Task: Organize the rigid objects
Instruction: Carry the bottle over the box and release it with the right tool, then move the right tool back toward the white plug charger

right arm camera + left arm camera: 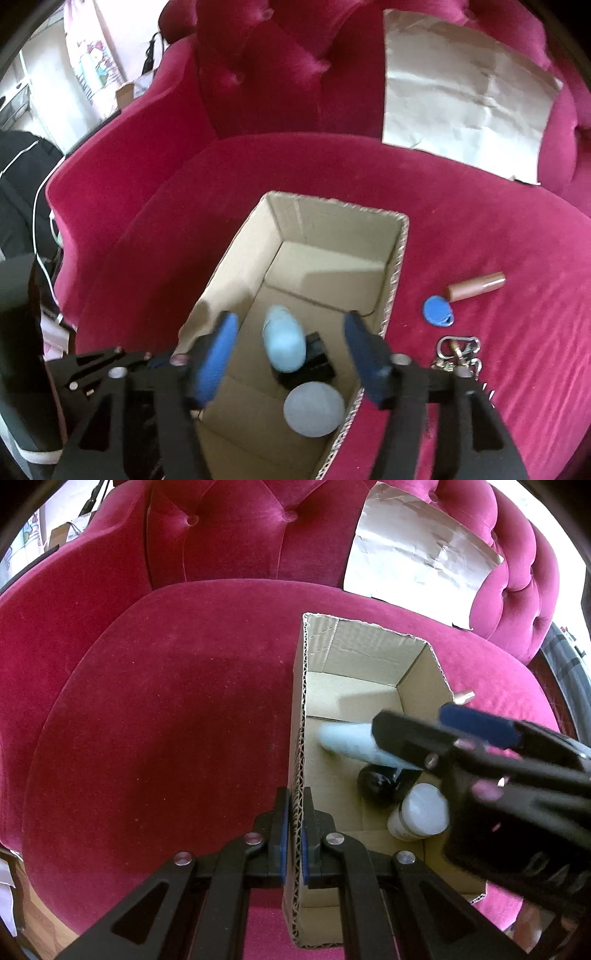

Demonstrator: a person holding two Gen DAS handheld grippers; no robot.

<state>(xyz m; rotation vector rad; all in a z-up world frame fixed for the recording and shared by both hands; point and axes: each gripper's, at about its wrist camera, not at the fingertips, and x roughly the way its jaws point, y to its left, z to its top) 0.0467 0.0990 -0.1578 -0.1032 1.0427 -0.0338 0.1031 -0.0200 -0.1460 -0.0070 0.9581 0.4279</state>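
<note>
Right gripper (290, 354), jaws wide and empty above the cardboard box (400, 258) holding the pale blue tube (283, 341), risks snagging the box wall when withdrawn, while the left gripper (293, 834), clamped on that wall, may tip the box.

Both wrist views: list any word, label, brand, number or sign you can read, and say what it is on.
No text can be read in either view.
White-capped bottle in the cardboard box: grey band on its side, too blurred to read.
Right gripper body: raised marks, not legible.
Creased paper sheet on the chair back: blank as seen.
</note>
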